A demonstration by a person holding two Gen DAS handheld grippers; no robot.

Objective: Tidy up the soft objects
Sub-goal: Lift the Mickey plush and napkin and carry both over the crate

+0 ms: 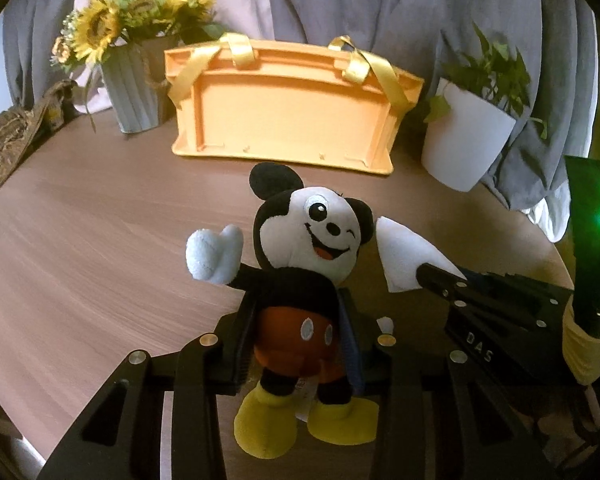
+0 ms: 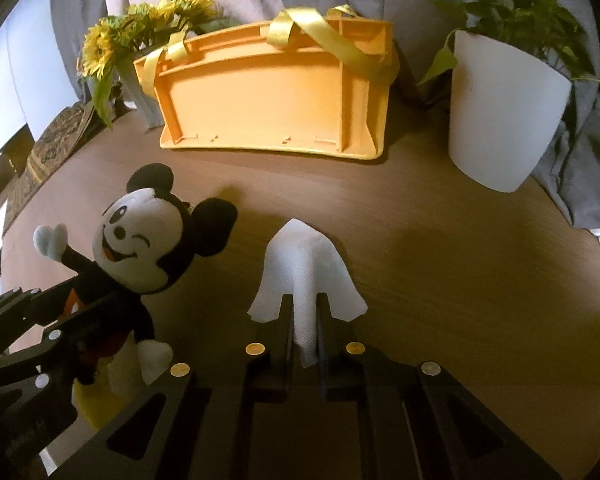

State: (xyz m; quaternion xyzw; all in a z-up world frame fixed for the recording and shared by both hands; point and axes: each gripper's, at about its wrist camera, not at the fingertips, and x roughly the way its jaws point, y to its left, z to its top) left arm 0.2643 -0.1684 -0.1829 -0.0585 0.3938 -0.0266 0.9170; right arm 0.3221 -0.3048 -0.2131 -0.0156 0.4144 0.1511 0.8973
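A plush mouse toy with black ears, red shorts and yellow shoes stands upright in the left wrist view, and my left gripper is shut on its waist. The same plush mouse toy appears at the left of the right wrist view, clamped by the left gripper. A white paper napkin drapes over the tips of my right gripper, which is shut on its middle. In the left wrist view the napkin hangs from the right gripper beside the toy's head.
An orange plastic basket with yellow ribbon handles stands at the back of the round brown table. A grey vase of sunflowers is left of it, a white plant pot right. Grey curtains hang behind.
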